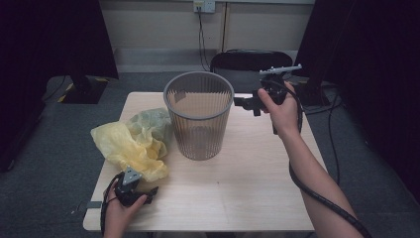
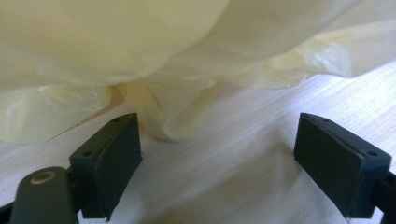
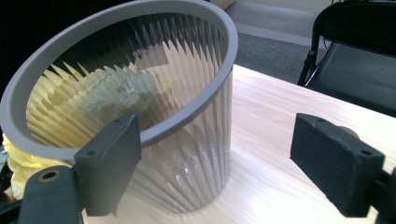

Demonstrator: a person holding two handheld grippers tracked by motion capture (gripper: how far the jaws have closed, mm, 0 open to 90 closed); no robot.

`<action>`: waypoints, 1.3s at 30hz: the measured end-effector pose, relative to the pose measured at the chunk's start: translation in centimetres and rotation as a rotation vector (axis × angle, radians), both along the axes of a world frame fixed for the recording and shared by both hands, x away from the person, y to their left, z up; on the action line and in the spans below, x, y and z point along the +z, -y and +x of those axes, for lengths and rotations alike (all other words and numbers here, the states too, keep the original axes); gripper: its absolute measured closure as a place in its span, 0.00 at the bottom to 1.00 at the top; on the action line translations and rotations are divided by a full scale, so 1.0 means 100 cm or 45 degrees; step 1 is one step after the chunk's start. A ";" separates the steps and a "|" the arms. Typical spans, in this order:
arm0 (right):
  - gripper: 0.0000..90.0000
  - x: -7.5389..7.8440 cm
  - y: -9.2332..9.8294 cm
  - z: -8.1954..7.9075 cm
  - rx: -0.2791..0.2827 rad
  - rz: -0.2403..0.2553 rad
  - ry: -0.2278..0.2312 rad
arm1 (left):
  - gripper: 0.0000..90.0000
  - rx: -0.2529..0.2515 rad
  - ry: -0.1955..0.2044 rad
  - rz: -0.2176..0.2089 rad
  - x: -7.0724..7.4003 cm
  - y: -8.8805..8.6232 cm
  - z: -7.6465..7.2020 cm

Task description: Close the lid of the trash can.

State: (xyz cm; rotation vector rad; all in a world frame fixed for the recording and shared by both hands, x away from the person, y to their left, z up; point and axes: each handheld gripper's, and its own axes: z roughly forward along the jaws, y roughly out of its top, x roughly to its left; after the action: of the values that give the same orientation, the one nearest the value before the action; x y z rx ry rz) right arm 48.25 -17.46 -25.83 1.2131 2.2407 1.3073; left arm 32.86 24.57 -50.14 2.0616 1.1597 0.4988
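in the middle of the wooden table [image 1: 247, 198] stands the grey slatted wastebasket [image 1: 199, 116], upright. the right gripper [image 1: 246, 103] hovers just beside its rim, jaws wide apart, holding nothing. left of it lies a crumpled yellow plastic bag [image 1: 130, 146]; the left gripper [image 1: 147, 192] gapes empty at its edge.

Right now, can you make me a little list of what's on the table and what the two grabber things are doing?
table: light wood table
bin: grey slatted wastebasket, upright, nothing inside
bag: crumpled yellow plastic bag, lying left of the bin
left gripper: jaws open, low on the table, bag's edge just ahead, not pinched
right gripper: jaws open, holding nothing, beside the bin's rim
behind the table: black chair
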 end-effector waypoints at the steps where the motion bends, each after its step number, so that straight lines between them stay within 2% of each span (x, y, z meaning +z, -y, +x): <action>1: 0.17 0.000 0.001 -0.001 0.003 -0.002 0.002 | 0.16 0.000 0.000 0.000 0.000 0.000 0.000; 14: 0.17 -0.004 0.006 -0.012 0.038 -0.013 0.005 | 0.16 0.001 0.000 0.000 0.000 0.000 0.000; 39: 0.17 -0.016 0.019 -0.031 0.074 0.015 0.015 | 0.16 0.001 0.000 -0.001 0.000 0.000 0.000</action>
State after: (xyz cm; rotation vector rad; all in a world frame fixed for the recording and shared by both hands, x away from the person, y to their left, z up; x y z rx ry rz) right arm 45.20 -19.40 -27.40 1.1500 2.2790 1.3473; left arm 32.86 24.56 -50.15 2.0606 1.1606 0.4981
